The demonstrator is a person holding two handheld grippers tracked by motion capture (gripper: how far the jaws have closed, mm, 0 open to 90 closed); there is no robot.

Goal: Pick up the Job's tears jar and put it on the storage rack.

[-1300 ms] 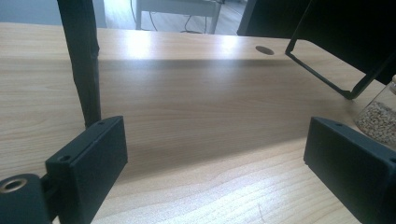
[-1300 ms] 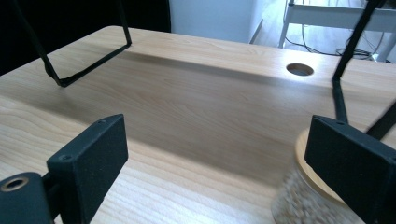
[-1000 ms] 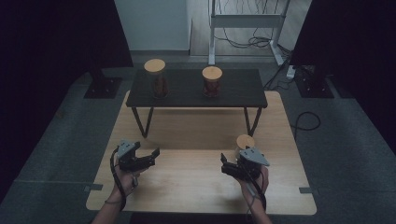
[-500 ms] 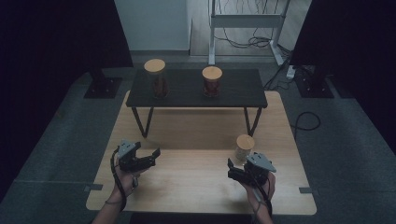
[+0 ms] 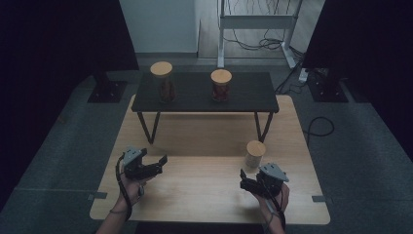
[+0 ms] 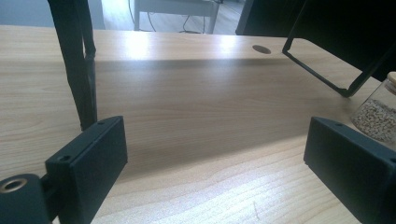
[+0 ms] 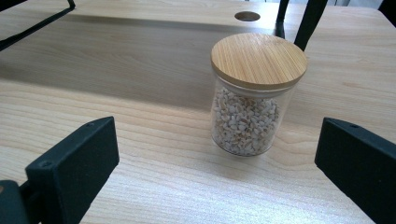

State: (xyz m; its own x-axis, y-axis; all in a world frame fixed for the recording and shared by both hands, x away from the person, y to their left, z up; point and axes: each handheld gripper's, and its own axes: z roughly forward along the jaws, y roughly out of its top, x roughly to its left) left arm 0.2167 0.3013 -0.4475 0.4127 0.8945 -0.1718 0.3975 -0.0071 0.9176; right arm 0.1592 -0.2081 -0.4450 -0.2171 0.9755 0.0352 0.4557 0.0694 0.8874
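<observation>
A glass jar of pale grains with a wooden lid (image 5: pixel 255 153) (image 7: pixel 250 102) stands upright on the wooden table (image 5: pixel 204 165), right of centre. My right gripper (image 5: pixel 242 180) (image 7: pixel 217 163) hovers just on the near side of it. Its jaws have just been opening; they are open with nothing between them and do not touch the jar. My left gripper (image 5: pixel 158 165) (image 6: pixel 215 158) is held at the near left, open and empty, pointing across the table. The same jar (image 6: pixel 380 116) shows at the right edge of its view.
A low black metal-legged shelf (image 5: pixel 195 97) stands across the far half of the table. It carries two more wooden-lidded jars, one at the left (image 5: pixel 162 81) and one with reddish contents (image 5: pixel 221 85). Its leg (image 6: pixel 79 60) rises close ahead of the left gripper.
My right gripper has drawn back a little from the jar toward the near right edge. The jar stays where it was. The left gripper has not moved.
</observation>
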